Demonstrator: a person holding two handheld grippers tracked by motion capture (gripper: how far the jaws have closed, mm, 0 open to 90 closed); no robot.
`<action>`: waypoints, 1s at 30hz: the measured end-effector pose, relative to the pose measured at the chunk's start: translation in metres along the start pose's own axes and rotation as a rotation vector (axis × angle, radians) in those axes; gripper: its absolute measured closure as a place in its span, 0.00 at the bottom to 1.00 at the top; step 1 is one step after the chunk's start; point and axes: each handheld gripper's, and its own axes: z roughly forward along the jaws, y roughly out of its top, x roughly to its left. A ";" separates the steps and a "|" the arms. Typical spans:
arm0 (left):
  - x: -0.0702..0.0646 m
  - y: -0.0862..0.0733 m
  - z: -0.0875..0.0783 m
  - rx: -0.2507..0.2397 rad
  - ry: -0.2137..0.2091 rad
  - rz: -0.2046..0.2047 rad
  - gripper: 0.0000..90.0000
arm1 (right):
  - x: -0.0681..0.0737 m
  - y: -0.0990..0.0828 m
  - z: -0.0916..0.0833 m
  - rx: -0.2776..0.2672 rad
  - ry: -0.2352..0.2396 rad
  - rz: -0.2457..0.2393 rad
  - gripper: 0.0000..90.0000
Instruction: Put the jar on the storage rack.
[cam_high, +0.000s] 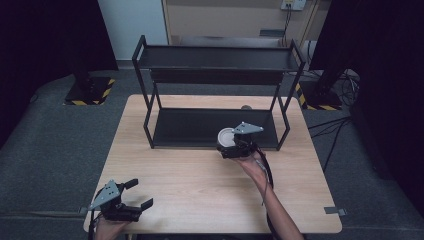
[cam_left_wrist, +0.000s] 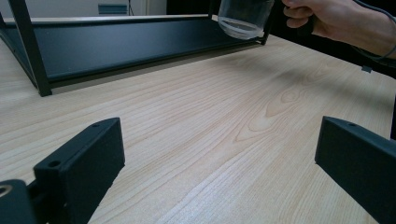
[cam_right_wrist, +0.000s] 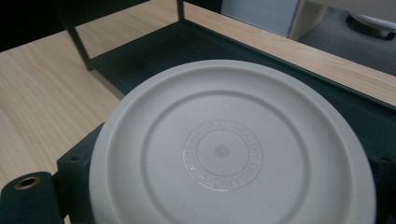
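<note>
Jar (cam_high: 227, 137) with a cream lid (cam_right_wrist: 233, 149) sits clamped between the right gripper's (cam_high: 235, 142) jaws, lifted off the table (cam_high: 200, 185) just ahead of the rack's (cam_high: 215, 127) lower shelf; its clear glass body (cam_left_wrist: 243, 17) hangs above the shelf's front edge. From this gripper the rack lies directly beyond. Left gripper (cam_high: 132, 195) rests well apart at the table's near left corner, jaws spread wide, holding nothing
</note>
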 end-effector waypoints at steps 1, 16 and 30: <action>0.000 0.000 0.000 0.000 0.000 0.000 0.00 | -0.001 0.000 0.001 0.001 -0.009 -0.001 0.11; 0.000 0.000 0.000 0.000 -0.002 0.000 0.00 | -0.025 -0.001 0.018 0.011 -0.112 0.042 0.11; 0.000 0.000 0.000 -0.002 -0.003 -0.001 0.00 | -0.044 0.002 0.035 0.006 -0.178 0.084 0.11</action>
